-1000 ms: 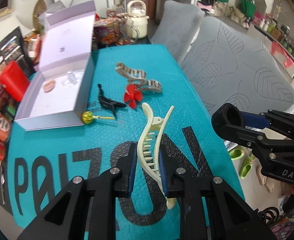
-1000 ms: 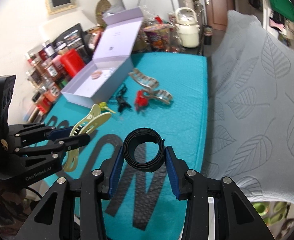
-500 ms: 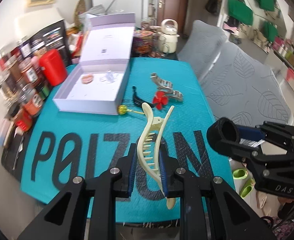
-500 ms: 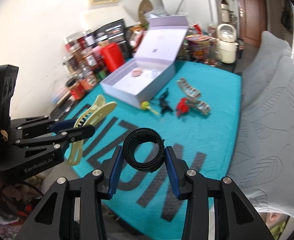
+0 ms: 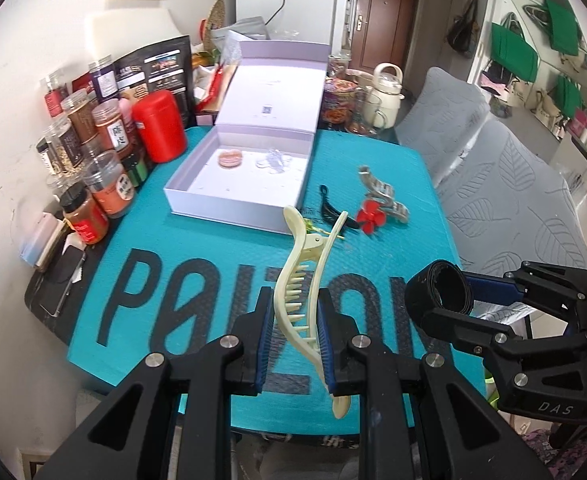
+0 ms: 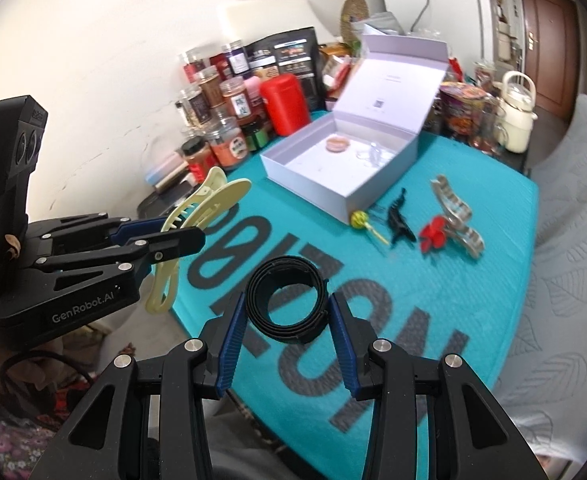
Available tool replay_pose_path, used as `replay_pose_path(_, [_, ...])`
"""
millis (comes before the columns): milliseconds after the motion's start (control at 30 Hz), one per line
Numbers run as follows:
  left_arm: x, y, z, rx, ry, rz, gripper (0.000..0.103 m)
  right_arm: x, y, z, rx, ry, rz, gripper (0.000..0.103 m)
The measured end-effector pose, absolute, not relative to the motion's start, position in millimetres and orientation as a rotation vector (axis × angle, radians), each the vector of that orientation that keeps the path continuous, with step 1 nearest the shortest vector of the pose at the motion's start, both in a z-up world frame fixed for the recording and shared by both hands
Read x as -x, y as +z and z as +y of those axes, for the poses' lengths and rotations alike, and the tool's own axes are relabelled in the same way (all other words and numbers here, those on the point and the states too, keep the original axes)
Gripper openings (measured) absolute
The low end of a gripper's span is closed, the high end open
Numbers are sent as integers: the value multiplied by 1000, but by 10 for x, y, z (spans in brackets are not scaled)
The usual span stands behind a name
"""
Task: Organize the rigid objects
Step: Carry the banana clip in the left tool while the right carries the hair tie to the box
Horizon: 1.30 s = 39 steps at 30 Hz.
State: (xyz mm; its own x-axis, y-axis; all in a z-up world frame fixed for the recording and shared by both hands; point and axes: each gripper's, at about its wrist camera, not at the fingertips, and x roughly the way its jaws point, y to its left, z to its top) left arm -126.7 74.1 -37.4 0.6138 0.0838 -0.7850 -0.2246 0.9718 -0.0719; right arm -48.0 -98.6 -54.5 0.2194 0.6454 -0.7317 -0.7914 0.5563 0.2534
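Observation:
My left gripper (image 5: 295, 332) is shut on a cream claw hair clip (image 5: 307, 280), held above the near edge of the teal mat (image 5: 197, 248). My right gripper (image 6: 287, 316) is shut on a coiled black band (image 6: 287, 300), held beside it to the right. The open lilac box (image 5: 239, 176) stands at the mat's far side with a pink ring and a clear clip inside. In front of the box lie a black clip (image 5: 333, 212), a red flower clip (image 5: 369, 220), a striped claw clip (image 5: 383, 194) and a yellow-green pin (image 6: 359, 220).
Spice jars (image 5: 101, 160) and a red canister (image 5: 159, 126) crowd the mat's left edge. A phone (image 5: 59, 284) lies at the near left corner. A cream kettle (image 5: 387, 94) and glassware stand behind the box. A grey quilted sofa (image 5: 513, 184) runs along the right.
Both grippers have pulled back and risen from the mat with their objects still held; the view has rolled and widened, so the box and loose clips now look farther away.

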Motion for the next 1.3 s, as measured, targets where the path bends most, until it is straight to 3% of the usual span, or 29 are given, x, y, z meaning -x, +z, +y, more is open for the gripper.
replay_pose_path(1300, [-267,-369,2249,83,-31,899,21,-712,-434,518,154,834,886,41])
